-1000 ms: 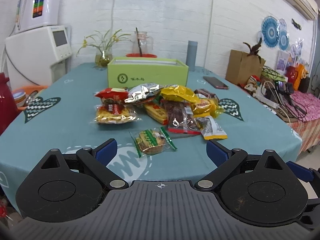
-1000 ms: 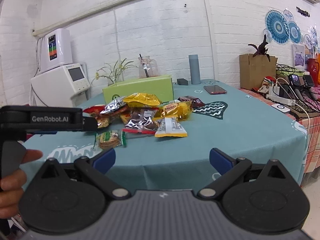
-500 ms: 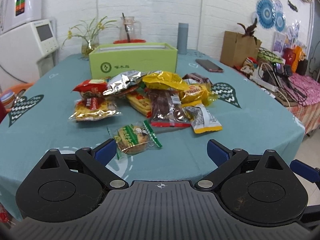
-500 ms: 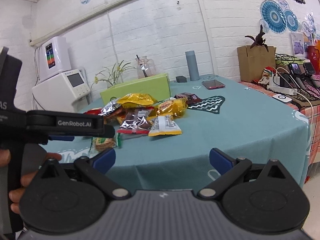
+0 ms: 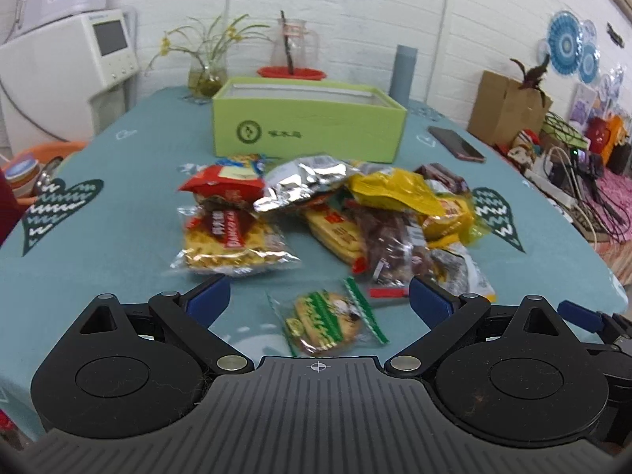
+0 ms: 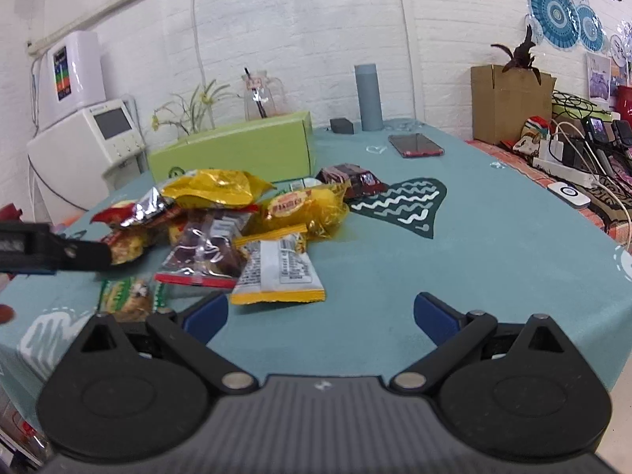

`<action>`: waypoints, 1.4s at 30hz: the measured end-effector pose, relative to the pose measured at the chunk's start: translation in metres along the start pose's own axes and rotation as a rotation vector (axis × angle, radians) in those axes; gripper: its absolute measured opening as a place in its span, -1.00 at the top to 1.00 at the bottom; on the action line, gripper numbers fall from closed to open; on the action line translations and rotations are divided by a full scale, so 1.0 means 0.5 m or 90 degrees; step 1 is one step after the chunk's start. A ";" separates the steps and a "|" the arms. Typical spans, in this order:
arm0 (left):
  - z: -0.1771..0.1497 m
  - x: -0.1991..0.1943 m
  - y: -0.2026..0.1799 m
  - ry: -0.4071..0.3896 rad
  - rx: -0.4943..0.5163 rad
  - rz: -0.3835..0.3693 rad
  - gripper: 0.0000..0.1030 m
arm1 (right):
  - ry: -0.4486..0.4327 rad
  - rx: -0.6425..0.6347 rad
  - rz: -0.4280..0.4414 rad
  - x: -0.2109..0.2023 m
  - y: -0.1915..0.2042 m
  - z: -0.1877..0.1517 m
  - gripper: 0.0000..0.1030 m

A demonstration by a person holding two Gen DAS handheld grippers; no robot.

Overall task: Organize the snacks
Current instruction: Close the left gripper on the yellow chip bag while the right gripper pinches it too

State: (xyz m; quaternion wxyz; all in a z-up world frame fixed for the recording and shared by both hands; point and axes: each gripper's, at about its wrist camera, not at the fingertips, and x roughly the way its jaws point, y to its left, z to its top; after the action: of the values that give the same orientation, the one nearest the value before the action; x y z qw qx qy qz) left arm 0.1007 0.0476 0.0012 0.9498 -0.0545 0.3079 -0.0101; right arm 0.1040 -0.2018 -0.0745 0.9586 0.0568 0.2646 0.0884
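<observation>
The left gripper is spread wide and holds nothing; over the last second it has closed in on the pile, so the green-striped cookie packet that lay ahead of it now sits between its blue fingertips, low in the gap. That reads as the lead-up to a first pick, with this loose packet the likely target, though the jaws have not begun to shut.

The right gripper is also wide apart and empty, and it too has come forward; the white and yellow packet lies just beyond its left fingertip.

Past both tools the heap of snacks rests on the teal tablecloth: a clear bag of yellow crackers ahead and left of the left gripper, a dark dried-fruit bag ahead and right, a crumpled silver bag and a yellow bag further on.

Farthest sits the open green box, seemingly still empty, so sorting looks barely begun
</observation>
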 end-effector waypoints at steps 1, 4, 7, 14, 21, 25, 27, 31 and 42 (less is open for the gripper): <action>0.011 0.004 0.014 -0.001 -0.001 0.010 -0.69 | 0.010 0.002 0.003 0.014 -0.002 0.001 -0.92; 0.035 0.020 0.036 0.007 -0.004 0.014 -0.69 | 0.024 -0.004 -0.002 0.043 -0.006 0.003 -0.93; 0.057 0.037 0.040 0.021 0.000 -0.013 -0.68 | 0.031 -0.012 -0.012 0.055 -0.009 0.010 -0.93; 0.107 0.064 0.025 0.029 0.054 -0.066 -0.66 | 0.053 0.007 0.036 0.049 -0.039 0.031 -0.93; 0.241 0.153 -0.029 0.047 0.068 -0.242 -0.46 | -0.024 -0.066 0.170 0.082 0.045 0.159 -0.93; 0.276 0.249 -0.050 0.122 0.065 -0.242 -0.20 | -0.003 -0.108 0.213 0.156 0.087 0.191 -0.92; 0.272 0.271 -0.047 0.142 0.065 -0.235 -0.19 | 0.010 -0.108 0.221 0.182 0.090 0.195 -0.88; 0.259 0.295 -0.033 0.157 0.063 -0.232 -0.16 | 0.033 -0.102 0.236 0.226 0.095 0.198 -0.87; 0.234 0.290 -0.055 0.142 0.068 -0.256 0.60 | 0.053 -0.101 0.243 0.240 0.105 0.196 -0.27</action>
State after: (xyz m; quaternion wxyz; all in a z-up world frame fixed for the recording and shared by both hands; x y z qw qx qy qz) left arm 0.2871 0.0241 0.0138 0.8902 -0.0632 0.3932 -0.2212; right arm 0.2486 -0.1324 -0.0423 0.9143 0.0264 0.2803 0.2912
